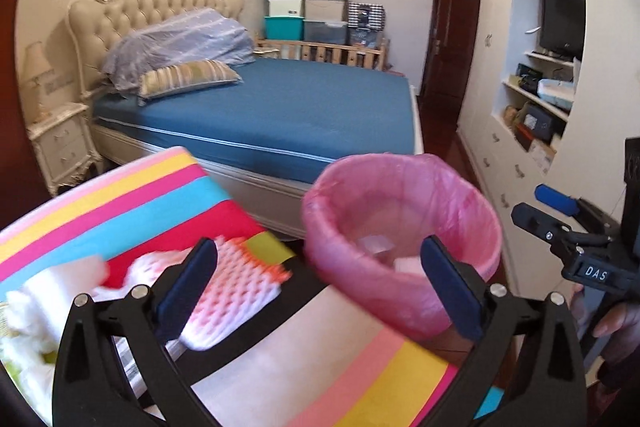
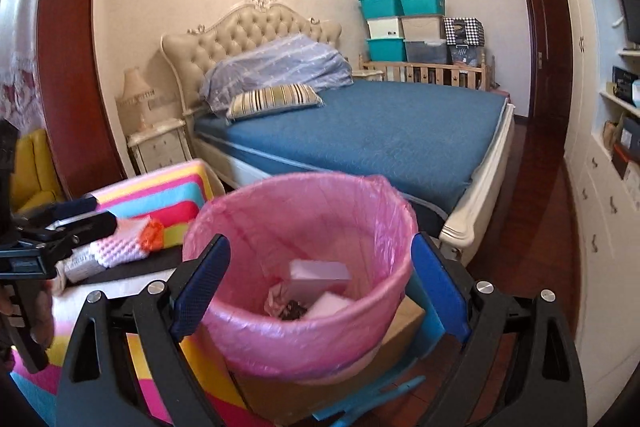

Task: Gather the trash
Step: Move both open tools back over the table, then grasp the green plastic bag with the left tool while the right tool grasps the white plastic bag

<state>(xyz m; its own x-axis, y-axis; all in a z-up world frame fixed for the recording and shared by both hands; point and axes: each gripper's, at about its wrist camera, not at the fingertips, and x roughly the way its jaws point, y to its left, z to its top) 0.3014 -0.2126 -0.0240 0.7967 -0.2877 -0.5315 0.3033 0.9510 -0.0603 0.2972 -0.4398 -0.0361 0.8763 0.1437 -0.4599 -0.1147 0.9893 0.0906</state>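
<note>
One bin [image 2: 304, 291] lined with a pink bag holds two white blocks [image 2: 320, 277] and a crumpled scrap; one white foam sheet [image 1: 228, 287] lies on the striped mat [image 1: 120, 203]. Both grippers tilt downward. The left gripper [image 1: 320, 287] gapes wide and empty, foam behind its left finger, while the right gripper [image 2: 320, 287], also wide and empty, frames the bin between its fingers.
</note>
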